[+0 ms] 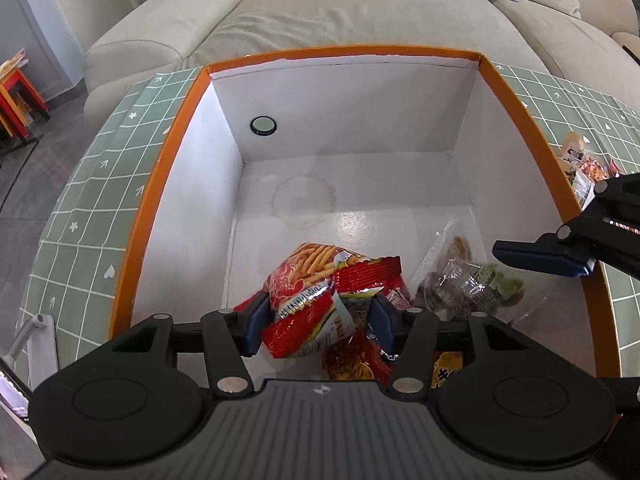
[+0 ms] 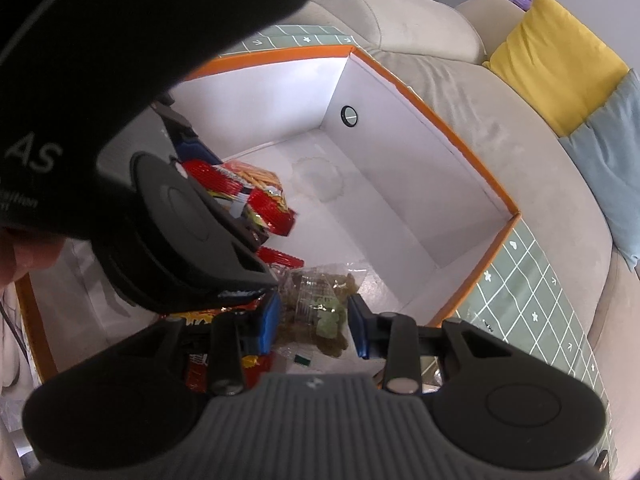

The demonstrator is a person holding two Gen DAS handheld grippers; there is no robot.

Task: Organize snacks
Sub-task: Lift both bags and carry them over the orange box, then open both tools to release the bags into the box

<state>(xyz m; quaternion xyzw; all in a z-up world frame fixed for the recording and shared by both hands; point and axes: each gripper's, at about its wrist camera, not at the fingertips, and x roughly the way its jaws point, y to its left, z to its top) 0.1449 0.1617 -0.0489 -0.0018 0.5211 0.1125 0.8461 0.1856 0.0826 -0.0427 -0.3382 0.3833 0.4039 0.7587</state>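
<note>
Snack packets are lying inside a white box with an orange rim [image 1: 176,128], gathered at its near end. One red packet of stick crisps [image 1: 308,304] is sitting between the blue pads of the left gripper [image 1: 316,320], whose fingers are closing on it from both sides, holding it above another red packet [image 1: 356,364] on the box floor. Just to the right of these, a clear bag of wrapped sweets [image 1: 472,284] is lying on the floor against the box's right wall. In the right wrist view the right gripper [image 2: 314,322] is hanging over that bag [image 2: 320,304] with its fingers spread apart, not touching it. More small packets [image 1: 580,168] are lying outside the box on the green checked tablecloth [image 1: 88,200]. Beyond the table a beige sofa [image 1: 340,12] is standing with a yellow cushion [image 2: 552,60] and a pale blue one [image 2: 608,168].
</note>
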